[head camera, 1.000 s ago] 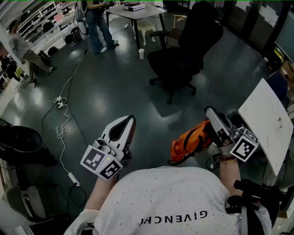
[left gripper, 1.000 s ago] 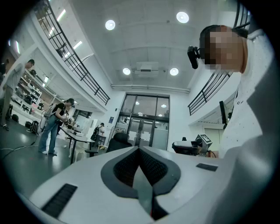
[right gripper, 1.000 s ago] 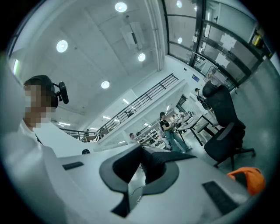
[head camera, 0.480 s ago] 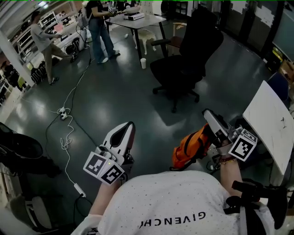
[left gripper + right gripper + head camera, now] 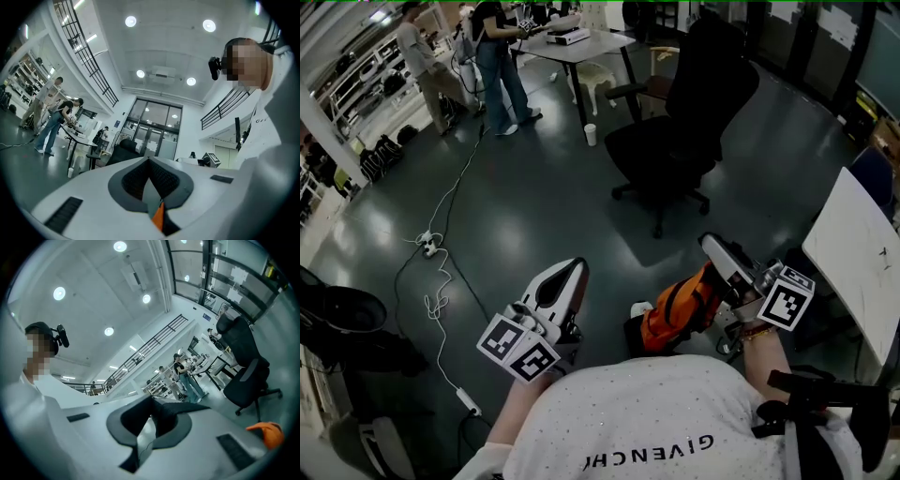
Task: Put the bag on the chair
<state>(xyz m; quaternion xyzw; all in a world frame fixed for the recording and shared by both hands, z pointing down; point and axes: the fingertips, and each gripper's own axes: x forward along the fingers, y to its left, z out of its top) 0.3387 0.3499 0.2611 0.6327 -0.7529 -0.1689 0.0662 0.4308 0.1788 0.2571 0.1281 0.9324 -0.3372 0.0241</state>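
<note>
The orange bag [image 5: 677, 311] hangs below my right gripper [image 5: 710, 244], low in the head view just in front of my body. This gripper is shut on the bag's black strap [image 5: 187, 408], which runs out of the closed jaws in the right gripper view; the bag's orange cloth [image 5: 268, 432] shows at the lower right there. The black office chair [image 5: 684, 112] stands ahead on the dark floor, apart from both grippers. My left gripper [image 5: 573, 266] is shut with nothing in it and points forward, to the left of the bag.
A white board [image 5: 859, 262] leans at the right. A cable with a power strip [image 5: 429, 246] trails over the floor at the left. Behind the chair stands a table [image 5: 579, 39] with a paper cup [image 5: 591, 134] near its leg. Two people [image 5: 499, 56] stand at the far left.
Both grippers and the bag have shifted a little left and forward in the head view. The chair now appears slightly nearer. The people at the back have walked toward each other.
</note>
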